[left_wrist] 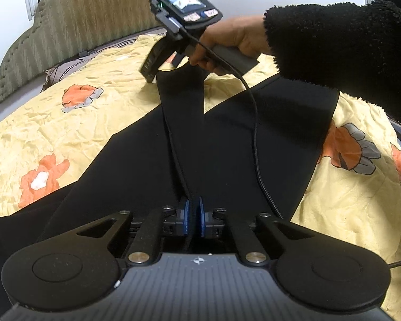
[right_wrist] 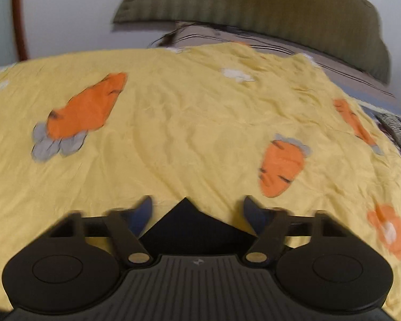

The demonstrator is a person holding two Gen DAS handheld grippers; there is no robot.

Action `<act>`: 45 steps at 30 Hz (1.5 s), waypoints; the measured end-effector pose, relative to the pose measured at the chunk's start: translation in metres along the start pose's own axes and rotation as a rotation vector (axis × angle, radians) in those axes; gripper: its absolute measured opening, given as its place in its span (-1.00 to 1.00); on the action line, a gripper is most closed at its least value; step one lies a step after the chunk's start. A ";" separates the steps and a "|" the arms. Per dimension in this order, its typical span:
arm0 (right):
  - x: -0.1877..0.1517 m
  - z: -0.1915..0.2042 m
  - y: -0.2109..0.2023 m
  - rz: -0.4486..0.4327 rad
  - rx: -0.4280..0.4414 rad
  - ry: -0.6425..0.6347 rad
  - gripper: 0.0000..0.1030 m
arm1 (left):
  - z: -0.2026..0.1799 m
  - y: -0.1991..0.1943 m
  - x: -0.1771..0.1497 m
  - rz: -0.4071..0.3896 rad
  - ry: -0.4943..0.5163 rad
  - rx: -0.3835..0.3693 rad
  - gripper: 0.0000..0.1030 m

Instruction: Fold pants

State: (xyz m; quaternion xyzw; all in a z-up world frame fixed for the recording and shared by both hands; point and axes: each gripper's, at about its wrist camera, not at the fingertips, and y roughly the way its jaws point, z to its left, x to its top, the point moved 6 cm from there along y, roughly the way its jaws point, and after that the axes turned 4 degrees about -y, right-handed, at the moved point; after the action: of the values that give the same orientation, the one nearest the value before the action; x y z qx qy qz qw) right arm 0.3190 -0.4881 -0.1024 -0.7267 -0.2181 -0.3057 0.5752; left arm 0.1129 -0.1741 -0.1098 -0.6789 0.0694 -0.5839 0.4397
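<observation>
Lengthwise, pants (left_wrist: 200,144) toward headboard (left_wrist: 93,13)

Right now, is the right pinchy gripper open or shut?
Open. In its own blurred view, the right gripper has its blue-padded fingers spread wide, with a corner of the black fabric pants lying loose between them.

Black fabric pants (left_wrist: 219,144) spread on a yellow carrot-print quilt (left_wrist: 99,112) covering the bed.
A quilted olive headboard (left_wrist: 93,16) stands behind the quilt; the pants lie between left gripper (left_wrist: 194,215) and right gripper (right_wrist: 197,208), a corner between the latter's jaws.
</observation>
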 end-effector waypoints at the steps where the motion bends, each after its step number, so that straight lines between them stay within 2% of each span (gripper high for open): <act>1: -0.001 -0.003 -0.002 -0.002 0.033 0.057 -0.46 | 0.000 0.001 0.000 -0.002 0.001 0.001 -0.74; 2: -0.002 -0.006 -0.004 0.001 0.033 0.087 -0.80 | 0.001 0.001 0.000 -0.005 -0.001 0.001 -0.74; 3: -0.003 -0.007 -0.008 -0.010 0.022 0.091 -0.84 | 0.001 0.001 0.000 -0.008 -0.005 0.001 -0.75; 5: -0.005 -0.010 -0.020 -0.041 0.024 0.102 -0.87 | 0.001 0.001 0.000 -0.016 -0.009 0.000 -0.91; 10: 0.007 -0.026 -0.067 -0.195 0.071 0.198 -0.87 | 0.000 -0.001 0.001 -0.038 -0.003 0.008 -0.95; 14: 0.013 -0.050 -0.124 -0.354 0.123 0.337 -0.87 | 0.001 -0.010 0.005 -0.070 -0.021 0.011 -0.96; 17: -0.012 -0.073 -0.174 -0.454 0.139 0.447 -0.87 | -0.001 -0.020 0.006 -0.088 -0.014 -0.010 -0.96; 19: -0.044 -0.092 -0.201 -0.478 0.125 0.529 -0.87 | -0.005 -0.024 0.005 -0.088 0.012 -0.015 -0.96; 21: -0.083 -0.111 -0.221 -0.474 0.101 0.598 -0.87 | -0.013 -0.027 0.001 -0.083 0.047 -0.028 -0.96; 24: -0.145 -0.129 -0.232 -0.419 0.038 0.675 -0.87 | -0.025 -0.030 -0.004 -0.072 0.088 -0.059 -0.96; 27: -0.197 -0.138 -0.230 -0.364 0.004 0.747 -0.87 | -0.034 -0.025 -0.010 -0.047 0.128 -0.048 -0.96; 30: -0.236 -0.137 -0.222 -0.315 0.000 0.813 -0.87 | -0.038 -0.023 -0.015 -0.028 0.143 -0.037 -0.96; 34: -0.270 -0.133 -0.231 -0.314 0.000 0.870 -0.87 | -0.038 -0.028 -0.017 -0.026 0.145 -0.041 -0.96; 38: -0.278 -0.129 -0.243 -0.315 -0.028 0.851 -0.87 | -0.041 -0.029 -0.020 -0.017 0.165 -0.043 -0.96; 43: -0.287 -0.130 -0.237 -0.237 -0.163 0.798 -0.86 | -0.047 -0.023 -0.023 0.004 0.203 -0.026 -0.96; 45: -0.291 -0.132 -0.239 -0.209 -0.188 0.779 -0.86 | -0.045 -0.024 -0.023 0.004 0.189 -0.029 -0.95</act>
State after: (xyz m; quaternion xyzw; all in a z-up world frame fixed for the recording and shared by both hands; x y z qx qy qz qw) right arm -0.0756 -0.5478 -0.1168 -0.5801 -0.0280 -0.6333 0.5114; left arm 0.0571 -0.1687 -0.1136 -0.6271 0.1205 -0.6432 0.4225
